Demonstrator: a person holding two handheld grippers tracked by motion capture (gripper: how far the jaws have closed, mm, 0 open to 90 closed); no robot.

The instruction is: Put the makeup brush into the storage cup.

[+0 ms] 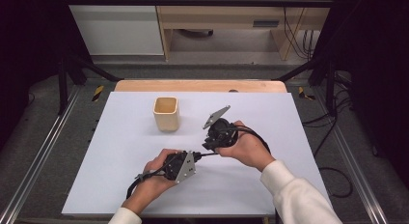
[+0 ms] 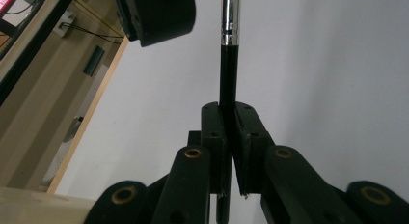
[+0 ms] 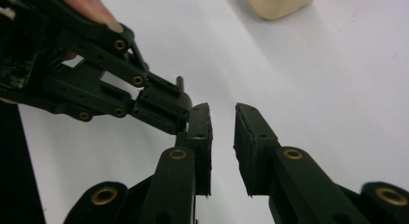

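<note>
Handing a pen between tongs above the desk.
Left tongs are clenching the pen; right tongs are waiting released and should probably close squarely on its free end.

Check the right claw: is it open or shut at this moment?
Open. In the right gripper view the right claw shows a clear gap of white table between its jaws, with nothing between them.
</note>
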